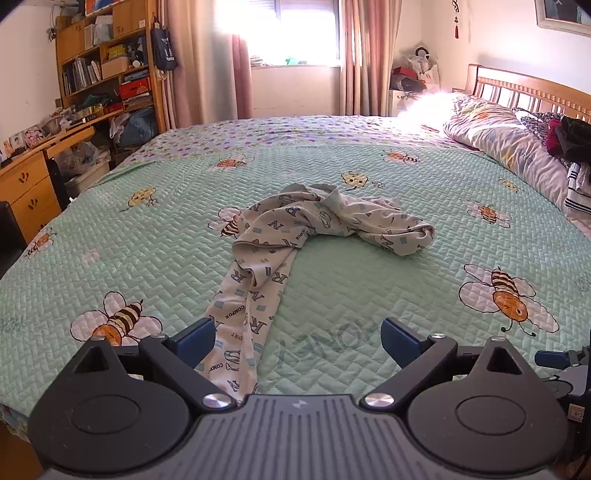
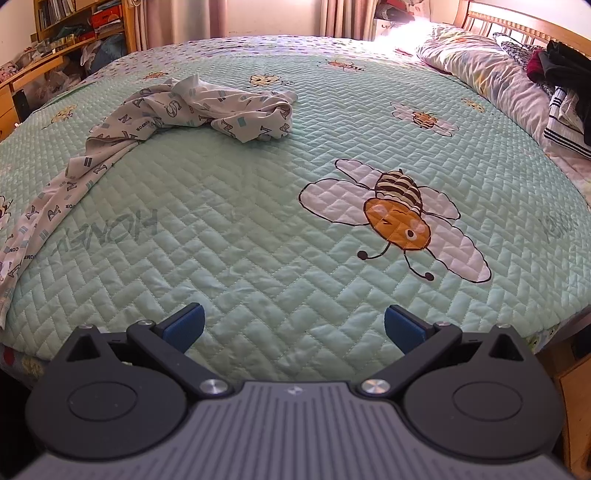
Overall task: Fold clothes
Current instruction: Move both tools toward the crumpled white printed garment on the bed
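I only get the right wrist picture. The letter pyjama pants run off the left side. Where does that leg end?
Observer: In the left wrist view the pants leg runs down toward the left gripper and ends beside its left finger, which partly covers it.
Operator: Is the left gripper holding it?
Observer: No. Its jaws stand wide open, with only part of the leg between them.
Operator: Does my right gripper show in the left picture?
Observer: Yes, a bit of it pokes in at the right edge, low over the green quilt.
Operator: What's up behind the bed?
Observer: A bright window between pink curtains.
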A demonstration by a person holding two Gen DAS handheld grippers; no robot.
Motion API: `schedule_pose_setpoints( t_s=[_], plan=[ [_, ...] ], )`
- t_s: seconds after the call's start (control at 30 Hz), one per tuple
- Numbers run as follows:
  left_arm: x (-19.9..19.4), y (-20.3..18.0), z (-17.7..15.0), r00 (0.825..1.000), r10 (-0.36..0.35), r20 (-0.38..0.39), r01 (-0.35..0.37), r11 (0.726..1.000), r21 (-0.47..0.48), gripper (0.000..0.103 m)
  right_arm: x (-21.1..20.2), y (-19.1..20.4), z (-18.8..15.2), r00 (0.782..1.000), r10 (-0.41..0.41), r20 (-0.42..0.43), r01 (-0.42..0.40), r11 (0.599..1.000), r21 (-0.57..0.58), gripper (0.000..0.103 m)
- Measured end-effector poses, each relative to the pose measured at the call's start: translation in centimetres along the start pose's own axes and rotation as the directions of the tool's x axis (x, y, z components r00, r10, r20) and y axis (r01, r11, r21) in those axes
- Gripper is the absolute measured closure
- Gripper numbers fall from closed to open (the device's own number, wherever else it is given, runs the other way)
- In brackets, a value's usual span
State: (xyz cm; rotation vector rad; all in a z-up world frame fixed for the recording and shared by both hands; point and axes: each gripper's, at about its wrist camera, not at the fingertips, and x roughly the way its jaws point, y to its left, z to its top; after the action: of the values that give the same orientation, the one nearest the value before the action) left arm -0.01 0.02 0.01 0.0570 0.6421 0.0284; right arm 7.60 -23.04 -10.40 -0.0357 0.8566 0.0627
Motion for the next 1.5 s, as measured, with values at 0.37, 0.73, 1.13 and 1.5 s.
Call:
schedule_pose_setpoints(
  t_s=[0.37, 0.73, 1.13, 1.5],
  plan=[
    [0.3, 0.5, 0.1, 0.998, 0.029, -0.051, -0.031, 0.999, -0.041, 0.006, -0.3, 0.1, 0.5, 1.0, -0.002, 0.0, 0.002, 1.0, 0.006, 0.0],
    [2.0, 1.7, -0.1, 0.99, 0.023, -0.139, -0.033, 0.997, -0.069, 0.003, 0.2, 0.1, 0.1, 1.0, -0.002, -0.001, 0.002, 1.0, 0.005, 0.0],
    [3.0, 2.2, -0.3, 0.981, -0.002, -0.194, -0.021, 0.993, -0.115, 0.001, 0.4, 0.0, 0.0, 1.0, -0.003, -0.002, 0.003, 1.0, 0.007, 0.0],
    [6.0, 3.6, -1.1, 0.948, 0.058, -0.312, -0.105, 0.985, -0.134, 0.001, 0.2, 0.3, 1.1, 0.998, 0.024, 0.06, -0.021, 0.999, -0.041, 0.0]
  ],
)
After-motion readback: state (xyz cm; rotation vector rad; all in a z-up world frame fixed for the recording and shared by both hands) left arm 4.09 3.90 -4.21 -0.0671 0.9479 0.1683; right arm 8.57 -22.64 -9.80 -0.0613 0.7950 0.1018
